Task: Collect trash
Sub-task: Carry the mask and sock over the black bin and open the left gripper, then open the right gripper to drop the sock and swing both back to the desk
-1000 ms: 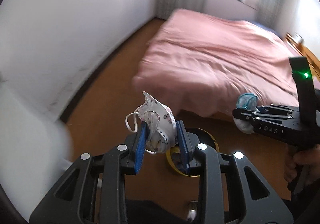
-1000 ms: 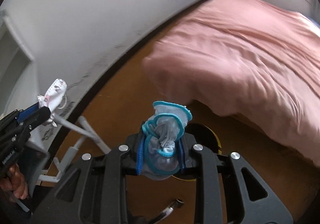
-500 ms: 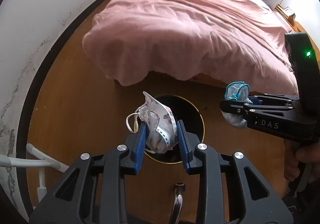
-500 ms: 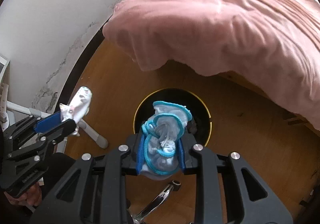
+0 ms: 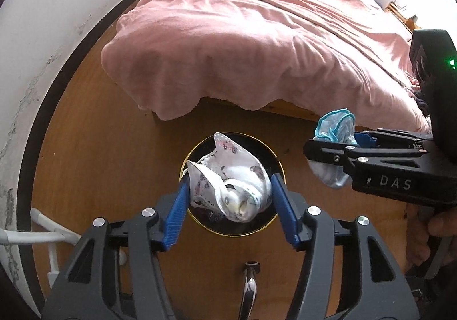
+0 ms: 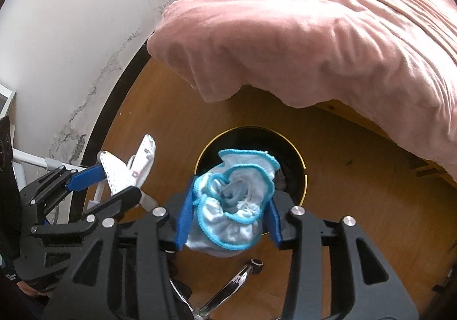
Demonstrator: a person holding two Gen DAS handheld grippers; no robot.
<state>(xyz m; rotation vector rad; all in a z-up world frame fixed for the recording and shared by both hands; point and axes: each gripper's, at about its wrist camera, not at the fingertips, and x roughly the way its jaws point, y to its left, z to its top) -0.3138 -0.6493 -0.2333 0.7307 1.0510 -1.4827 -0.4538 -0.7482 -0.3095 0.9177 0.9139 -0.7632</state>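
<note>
Left hand-held gripper: your jaws are opening with the patterned face mask between the blue pads; it appears to touch the left pad only, so it may cling there by a strap instead of falling.
Right hand-held gripper: your jaws are opening too, the blue-trimmed cloth bunched between them and seemingly leaning on the left pad; its lower fold hangs toward the near rim.
Black bin: it stands on the wooden floor right beneath both pieces; the cloth sits nearer the rim, so it could drape over the gold edge or slip outside.
Bed: just beyond the bin; a sideways flick could send light trash under its pink cover.
</note>
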